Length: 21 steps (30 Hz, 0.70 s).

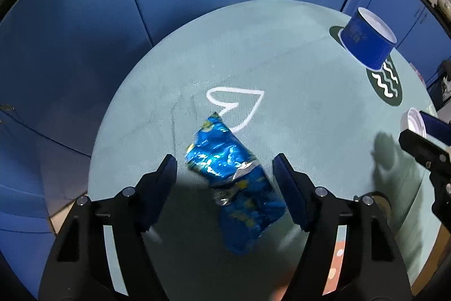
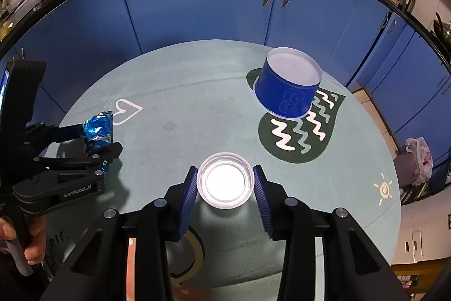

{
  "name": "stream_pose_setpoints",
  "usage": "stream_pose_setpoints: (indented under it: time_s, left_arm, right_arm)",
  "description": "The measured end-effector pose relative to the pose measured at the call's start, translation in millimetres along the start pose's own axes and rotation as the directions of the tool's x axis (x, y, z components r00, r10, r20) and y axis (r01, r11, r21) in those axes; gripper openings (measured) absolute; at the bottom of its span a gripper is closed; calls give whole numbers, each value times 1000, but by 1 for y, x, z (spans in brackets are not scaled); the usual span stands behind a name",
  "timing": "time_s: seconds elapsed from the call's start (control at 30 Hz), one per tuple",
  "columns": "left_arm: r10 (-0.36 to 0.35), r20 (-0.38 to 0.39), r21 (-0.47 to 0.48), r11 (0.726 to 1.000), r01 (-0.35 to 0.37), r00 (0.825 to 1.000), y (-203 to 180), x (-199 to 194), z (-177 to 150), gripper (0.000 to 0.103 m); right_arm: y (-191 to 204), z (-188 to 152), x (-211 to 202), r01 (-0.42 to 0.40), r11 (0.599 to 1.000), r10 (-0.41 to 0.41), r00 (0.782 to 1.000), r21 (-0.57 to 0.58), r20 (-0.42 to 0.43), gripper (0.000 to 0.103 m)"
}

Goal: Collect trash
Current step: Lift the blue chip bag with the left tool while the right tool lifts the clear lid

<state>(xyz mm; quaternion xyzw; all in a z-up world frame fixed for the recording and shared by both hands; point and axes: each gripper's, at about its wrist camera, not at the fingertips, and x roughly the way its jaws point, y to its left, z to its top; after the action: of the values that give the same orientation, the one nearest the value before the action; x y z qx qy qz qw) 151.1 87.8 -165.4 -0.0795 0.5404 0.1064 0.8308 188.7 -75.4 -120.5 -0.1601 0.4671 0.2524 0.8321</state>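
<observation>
Two fingers astride wrapper, untouching.

Crumpled blue foil wrapper on teal tablecloth, white plastic lid upturned, blue tub inverted

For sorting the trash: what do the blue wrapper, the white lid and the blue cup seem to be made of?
Snack wrapper: metallised plastic film, glossy; crinkled, silver inside.
Lid: translucent white plastic, probably; light glows through it.
Cup: seemingly coated paper; matte blue wall, white inside.
</observation>
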Motion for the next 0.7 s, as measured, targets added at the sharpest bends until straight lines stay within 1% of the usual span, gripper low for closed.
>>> stream_pose_setpoints:
  time_s: [0.03, 0.07, 0.17, 0.37, 0.6, 0.7]
  left_arm:
    - [-8, 0, -1, 1000, 8, 1000, 0, 0, 0, 60]
    - [-7, 4, -2, 1000, 7, 1000, 0, -2, 0, 55]
    - [-8, -1, 6, 1000, 8, 1000, -2, -3, 1, 52]
    - [-10, 24, 20, 1000, 10, 1000, -7, -13, 2, 50]
    - [-31, 46, 55, 998, 28, 998, -24, -29, 0, 50]
    - [-37, 56, 72, 997, 33, 998, -32, -42, -7, 50]
  right_arm:
    - [0, 0, 0, 1, 1000, -1, 1000, 0, 1, 39]
    - [0, 0, -1, 3, 1000, -3, 1000, 0, 3, 39]
    - [0, 0, -5, 3, 1000, -3, 1000, 2, 12, 39]
    - [1, -5, -17, 9, 1000, -9, 1000, -2, 30, 39]
    - [-12, -18, -36, 27, 999, -28, 998, 27, 47, 39]
    - [-20, -26, -44, 35, 998, -38, 998, 44, 52, 39]
